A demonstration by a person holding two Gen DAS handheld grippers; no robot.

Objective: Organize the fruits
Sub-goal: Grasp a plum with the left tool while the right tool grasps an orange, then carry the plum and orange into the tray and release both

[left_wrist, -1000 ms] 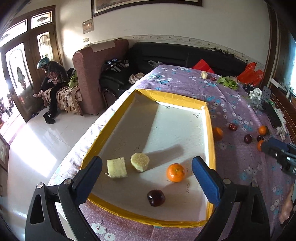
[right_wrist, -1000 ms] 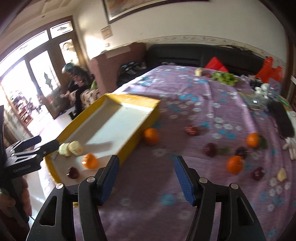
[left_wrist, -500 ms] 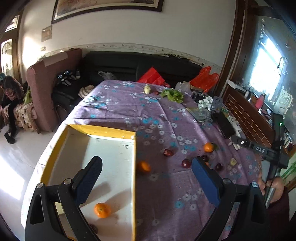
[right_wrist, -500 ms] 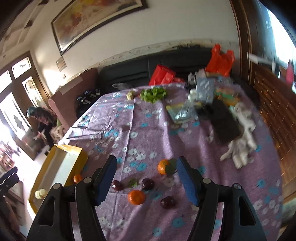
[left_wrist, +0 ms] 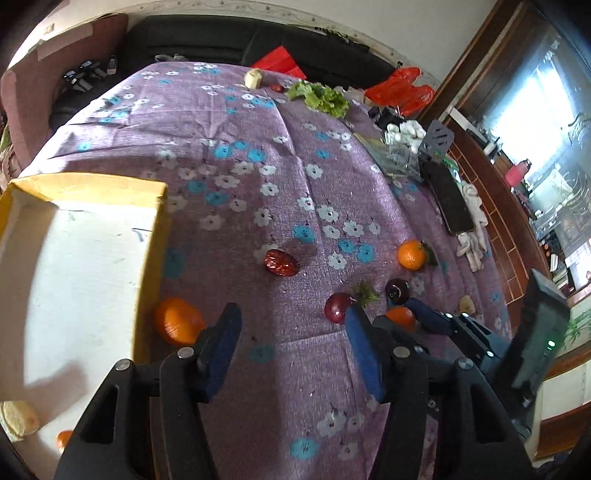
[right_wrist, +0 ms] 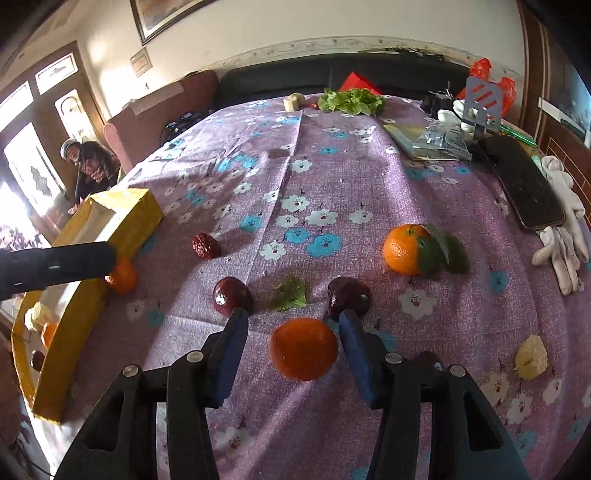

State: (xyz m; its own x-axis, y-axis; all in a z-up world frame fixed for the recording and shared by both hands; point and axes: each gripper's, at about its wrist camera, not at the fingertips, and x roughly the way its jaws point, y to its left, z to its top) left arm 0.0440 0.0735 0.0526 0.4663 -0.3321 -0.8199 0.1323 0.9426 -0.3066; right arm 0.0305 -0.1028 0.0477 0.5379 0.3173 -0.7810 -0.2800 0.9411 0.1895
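Home living room: black sofa (right_wrist: 332, 79) along the table's far edge, maroon armchair (right_wrist: 162, 110) off its far-left corner, framed picture (right_wrist: 166, 14) on the wall, glazed wooden door (right_wrist: 44, 147) at left, floral purple tablecloth (right_wrist: 332, 177), window (left_wrist: 546, 110) at right.

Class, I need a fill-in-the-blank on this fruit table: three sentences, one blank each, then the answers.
1. The orange between the right gripper's jaws lies on a ____ tablecloth.
2. The box has ____ outer walls.
3. The orange with leaves lies nearest the black ____.

Answers: purple; yellow; phone
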